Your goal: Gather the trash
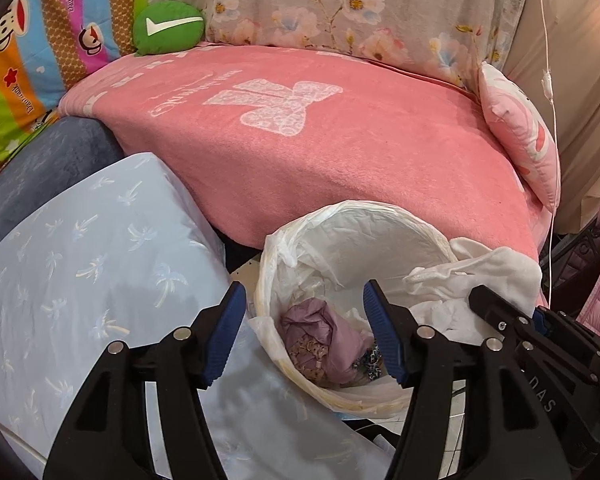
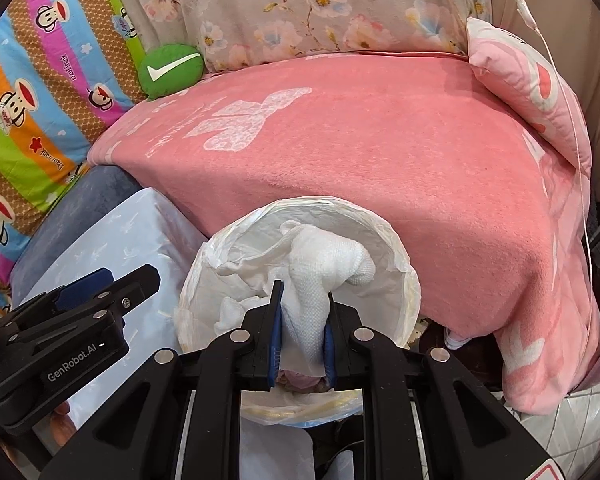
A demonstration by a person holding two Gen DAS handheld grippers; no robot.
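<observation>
The left gripper (image 1: pixel 304 334) is matte black plastic with two long jaws, each lined inside with a ribbed blue pad. Round silver pins cap its pivot joints, and triangular cut-outs lighten the arms behind them. The right gripper (image 2: pixel 302 338) has the same build: black linkage, blue pads, silver pins. In the right wrist view the left tool's side carries white lettering reading "GenRobot.AI" and a small cross-head screw near the tip.
</observation>
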